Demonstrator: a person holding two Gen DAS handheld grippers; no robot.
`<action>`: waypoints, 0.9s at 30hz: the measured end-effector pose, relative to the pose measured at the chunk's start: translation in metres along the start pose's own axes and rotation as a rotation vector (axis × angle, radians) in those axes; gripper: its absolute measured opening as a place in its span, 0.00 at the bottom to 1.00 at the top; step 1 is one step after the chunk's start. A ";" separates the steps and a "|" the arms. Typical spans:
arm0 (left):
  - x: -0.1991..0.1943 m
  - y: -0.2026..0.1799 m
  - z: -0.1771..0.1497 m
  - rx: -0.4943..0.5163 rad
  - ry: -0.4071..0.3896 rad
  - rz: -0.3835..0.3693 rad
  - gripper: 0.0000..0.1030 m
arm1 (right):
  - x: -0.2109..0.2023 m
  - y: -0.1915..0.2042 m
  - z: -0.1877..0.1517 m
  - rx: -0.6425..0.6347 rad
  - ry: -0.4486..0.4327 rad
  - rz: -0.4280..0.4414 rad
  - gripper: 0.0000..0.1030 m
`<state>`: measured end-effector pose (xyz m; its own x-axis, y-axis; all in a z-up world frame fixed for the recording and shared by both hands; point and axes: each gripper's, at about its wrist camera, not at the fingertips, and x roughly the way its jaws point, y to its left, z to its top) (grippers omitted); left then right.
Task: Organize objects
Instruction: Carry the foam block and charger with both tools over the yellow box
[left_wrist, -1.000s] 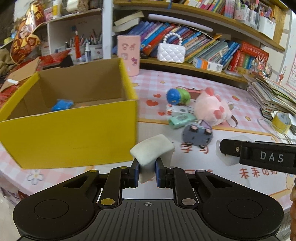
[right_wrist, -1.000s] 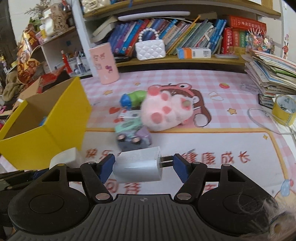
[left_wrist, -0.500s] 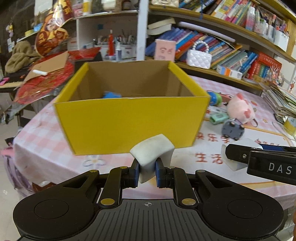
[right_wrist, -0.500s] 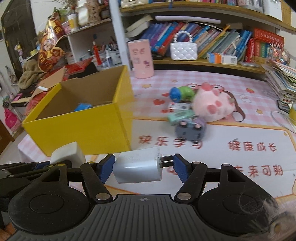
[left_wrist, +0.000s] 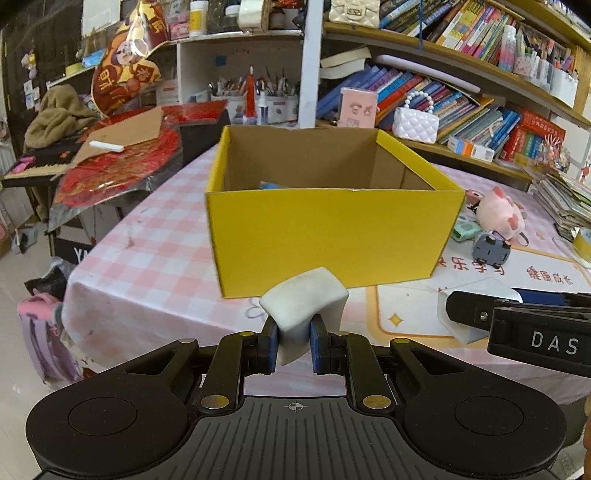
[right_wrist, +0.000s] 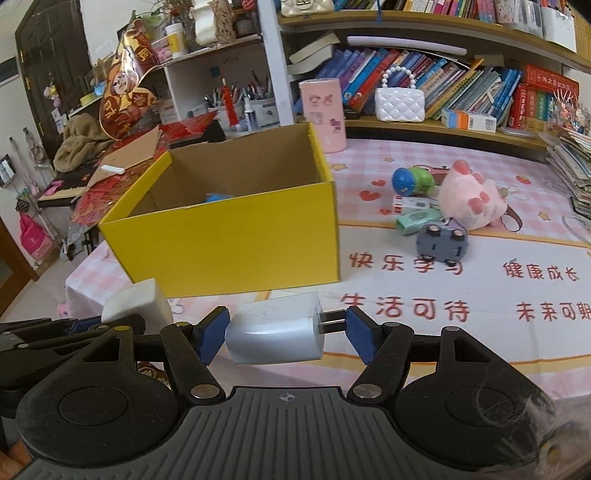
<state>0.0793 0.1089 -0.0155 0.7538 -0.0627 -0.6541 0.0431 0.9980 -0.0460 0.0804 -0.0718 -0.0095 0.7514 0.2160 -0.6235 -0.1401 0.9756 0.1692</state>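
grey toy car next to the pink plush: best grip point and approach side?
Take the grey toy car across its body, between the two wheel pairs, coming from above. It looks tipped, wheels showing at its top and bottom edges, so those ends look uneven while the long sides look flatter. The pink plush and green case crowd its far side, so come in from the near, bare side of the mat.

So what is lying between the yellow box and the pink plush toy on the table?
In the right wrist view, only bare tablecloth with printed hearts lies between the yellow box and the pink plush toy; the small toys sit just beside the plush.
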 end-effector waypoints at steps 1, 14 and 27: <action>-0.001 0.003 0.000 0.002 -0.003 -0.001 0.15 | 0.000 0.004 -0.001 0.000 -0.003 -0.001 0.64; -0.018 0.024 0.025 -0.009 -0.093 -0.041 0.15 | -0.006 0.027 0.011 -0.020 -0.059 -0.023 0.64; 0.011 0.020 0.086 -0.026 -0.170 -0.031 0.15 | 0.018 0.016 0.095 -0.058 -0.220 -0.005 0.64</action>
<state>0.1450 0.1292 0.0415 0.8527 -0.0889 -0.5147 0.0523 0.9950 -0.0853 0.1527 -0.0561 0.0548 0.8736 0.2035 -0.4420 -0.1683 0.9787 0.1179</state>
